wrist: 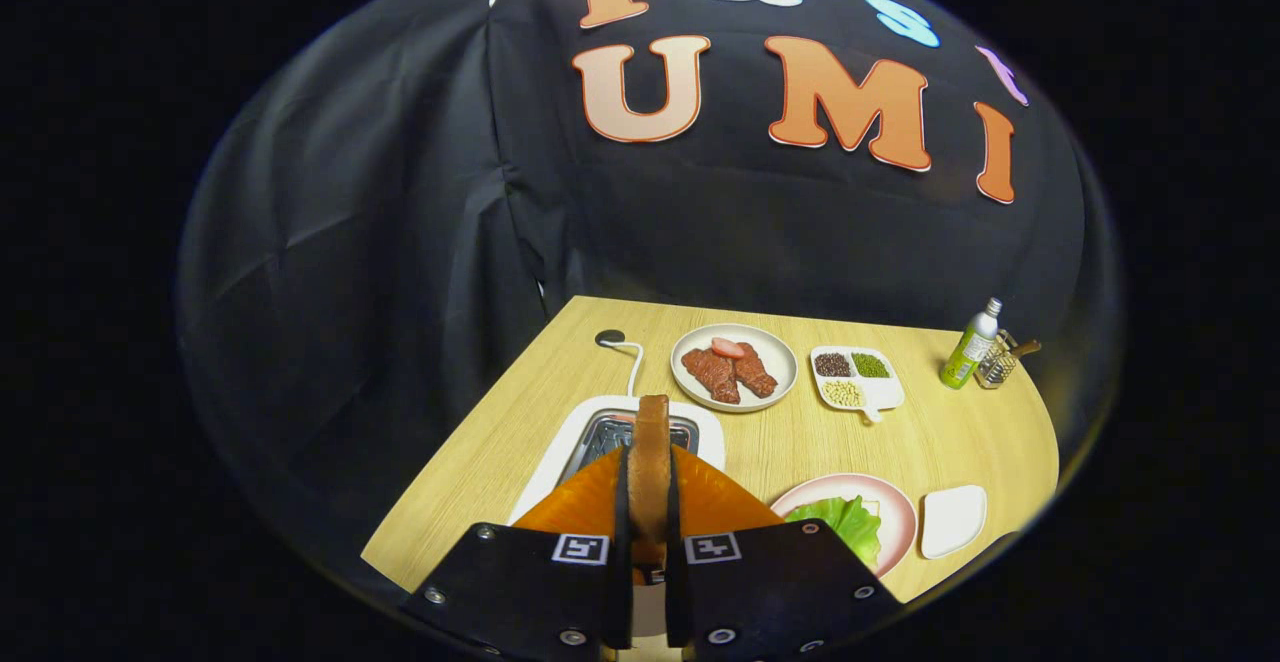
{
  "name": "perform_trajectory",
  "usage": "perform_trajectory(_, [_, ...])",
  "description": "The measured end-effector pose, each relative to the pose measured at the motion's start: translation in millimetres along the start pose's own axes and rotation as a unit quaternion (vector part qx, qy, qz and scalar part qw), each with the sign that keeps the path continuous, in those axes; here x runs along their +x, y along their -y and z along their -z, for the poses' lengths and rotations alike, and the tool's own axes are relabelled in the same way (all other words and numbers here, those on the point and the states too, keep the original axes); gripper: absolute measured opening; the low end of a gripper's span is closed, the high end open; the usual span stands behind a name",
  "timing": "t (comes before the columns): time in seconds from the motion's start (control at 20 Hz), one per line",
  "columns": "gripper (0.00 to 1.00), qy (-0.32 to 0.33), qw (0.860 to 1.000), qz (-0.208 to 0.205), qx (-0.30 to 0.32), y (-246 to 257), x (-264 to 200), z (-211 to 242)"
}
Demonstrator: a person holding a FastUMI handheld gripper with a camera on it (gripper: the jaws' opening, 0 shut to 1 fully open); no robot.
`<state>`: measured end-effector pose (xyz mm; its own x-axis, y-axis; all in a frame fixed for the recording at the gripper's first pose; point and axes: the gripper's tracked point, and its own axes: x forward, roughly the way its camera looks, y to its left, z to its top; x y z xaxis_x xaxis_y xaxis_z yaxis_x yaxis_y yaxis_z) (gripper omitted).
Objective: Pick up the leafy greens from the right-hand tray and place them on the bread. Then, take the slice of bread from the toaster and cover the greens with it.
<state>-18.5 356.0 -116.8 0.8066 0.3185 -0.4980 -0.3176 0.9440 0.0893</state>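
Observation:
My gripper [650,487] is shut on a slice of bread [651,442], held upright on its edge between both fingers. The slice hangs above the white toaster [560,447], whose metal slots show just beyond the fingers. To the right of the fingers lies a pink plate [895,512] with leafy greens [845,524] on it; whether bread lies under the greens is hidden.
On the wooden table [800,442] beyond the toaster sits a plate of meat pieces [733,367], then a divided dish of beans [855,377]. A green bottle [970,347] and a small wire holder [995,367] stand at the far right. A small white dish [952,519] lies beside the pink plate.

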Motion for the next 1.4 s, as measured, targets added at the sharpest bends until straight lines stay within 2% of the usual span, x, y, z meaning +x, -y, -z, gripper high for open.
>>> perform_trajectory(0.45, [0.13,0.023,0.999,-0.018,0.030,13.2,-20.4,-24.7])
perform_trajectory(0.8, [0.13,0.038,0.998,0.004,0.040,54.8,-34.0,-29.1])
perform_trajectory(1.2, [0.13,0.011,0.998,0.030,0.052,109.0,-23.2,7.5])
perform_trajectory(1.4, [0.13,-0.013,0.998,0.019,0.056,118.3,-9.0,36.5])
